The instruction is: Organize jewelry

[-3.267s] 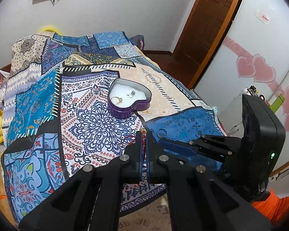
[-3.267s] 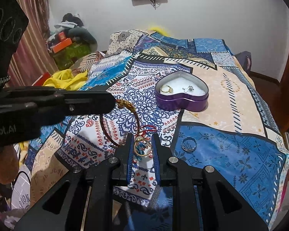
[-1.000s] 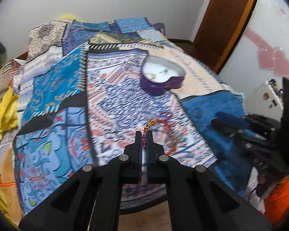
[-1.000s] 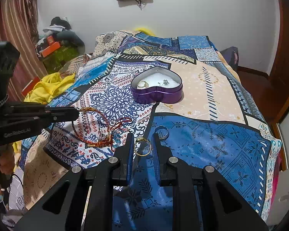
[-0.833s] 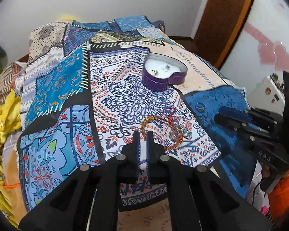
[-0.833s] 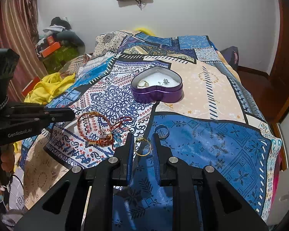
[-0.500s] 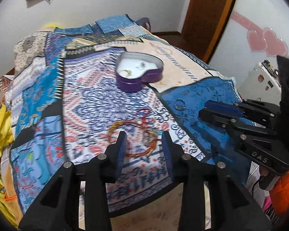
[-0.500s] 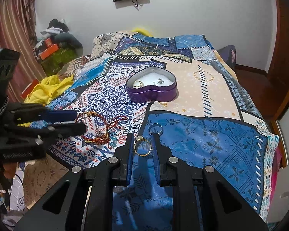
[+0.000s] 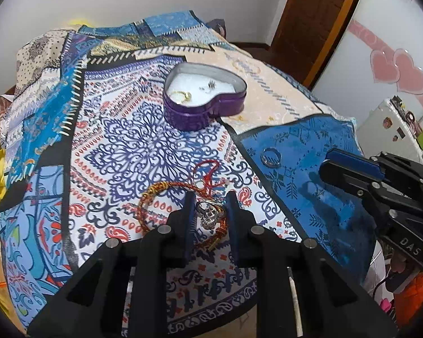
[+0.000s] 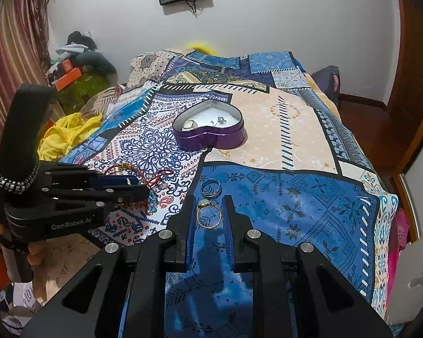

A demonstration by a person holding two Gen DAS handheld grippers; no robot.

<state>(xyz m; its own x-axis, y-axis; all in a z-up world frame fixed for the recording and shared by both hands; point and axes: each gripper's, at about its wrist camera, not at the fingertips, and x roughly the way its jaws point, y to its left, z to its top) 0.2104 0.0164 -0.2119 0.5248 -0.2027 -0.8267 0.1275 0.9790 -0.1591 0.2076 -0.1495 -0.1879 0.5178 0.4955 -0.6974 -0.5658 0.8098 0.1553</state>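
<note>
Left gripper [image 9: 208, 211] fingers spread wide, straddling silver rings [image 9: 210, 214] on red-gold bracelet [image 9: 180, 205], bedspread [image 9: 121, 146]; right gripper [image 10: 208, 214] fingers narrow, gripping gold ring [image 10: 208, 216]; heart tin [image 10: 208, 131] beyond holds small pcs, detail indistinct.

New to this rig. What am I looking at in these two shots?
No robot: a person holds a clamp tool in each hand, each with a fisheye camera looking along its jaws. One picture is from the left gripper, jaws open around silver rings lying by a red bracelet on the bedspread. The other is from the right gripper, pinching a gold ring. Farther off: a silver band and a purple heart tin with small pieces inside.
</note>
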